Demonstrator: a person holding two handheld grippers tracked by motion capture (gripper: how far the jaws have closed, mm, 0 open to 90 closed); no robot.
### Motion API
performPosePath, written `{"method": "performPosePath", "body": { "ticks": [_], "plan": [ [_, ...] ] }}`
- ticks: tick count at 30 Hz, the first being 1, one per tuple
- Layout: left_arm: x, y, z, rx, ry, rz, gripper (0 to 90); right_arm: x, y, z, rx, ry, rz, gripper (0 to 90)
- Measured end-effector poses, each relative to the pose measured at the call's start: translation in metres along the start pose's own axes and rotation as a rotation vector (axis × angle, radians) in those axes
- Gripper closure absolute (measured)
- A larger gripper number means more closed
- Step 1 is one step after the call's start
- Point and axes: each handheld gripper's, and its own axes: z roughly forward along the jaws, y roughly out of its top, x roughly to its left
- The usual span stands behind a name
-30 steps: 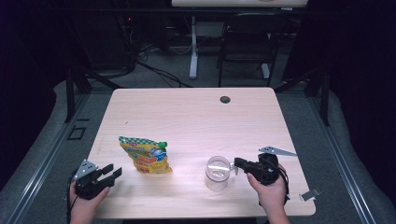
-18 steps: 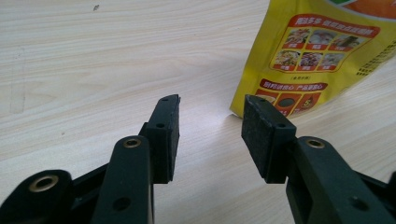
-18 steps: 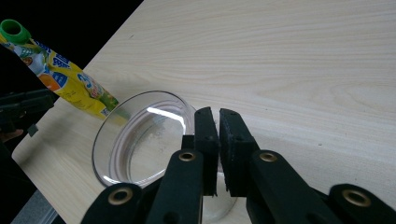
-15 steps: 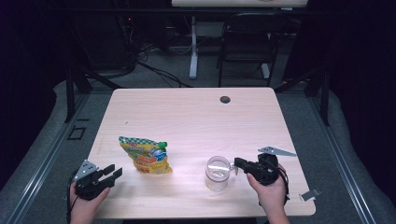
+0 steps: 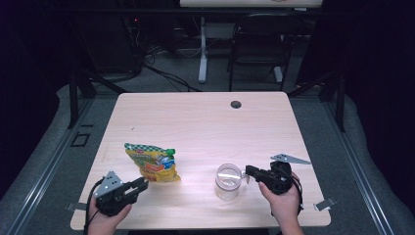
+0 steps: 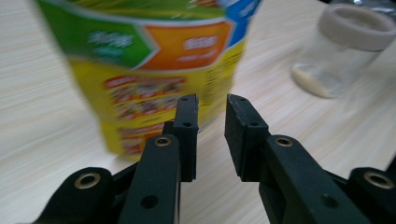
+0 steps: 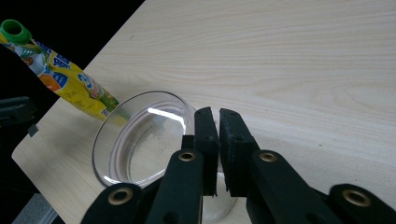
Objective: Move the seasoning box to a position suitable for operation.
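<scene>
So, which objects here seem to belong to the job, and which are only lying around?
Likely in the job:
- snack pouch, in front of the left gripper
- glass jar, at the right gripper

Lying about:
- grey plate
- dark hole in the table

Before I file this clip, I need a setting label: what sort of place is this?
Probably a lab or recording workspace, not a home: a lone wooden table on grey carpet, dark curtains around it, cables and desk legs behind, and a metal floor rail alongside.
</scene>
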Motion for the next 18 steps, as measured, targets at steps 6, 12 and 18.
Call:
{"method": "performPosePath", "body": {
  "ticks": [6, 12, 18],
  "plan": [
    [-0.027, 0.012, 0.023, 0.028, -0.064, 0.055, 79.6, 0.000, 0.000, 0.000, -0.001, -0.002, -0.009, 85.9],
    [-0.042, 0.021, 0.043, 0.032, -0.125, 0.052, 84.9, 0.001, 0.000, 0.000, -0.001, -0.006, -0.018, 85.5],
    [-0.061, 0.035, 0.062, 0.026, -0.179, 0.079, 89.2, 0.001, -0.001, 0.000, -0.003, -0.006, -0.021, 85.2]
  ]
}}
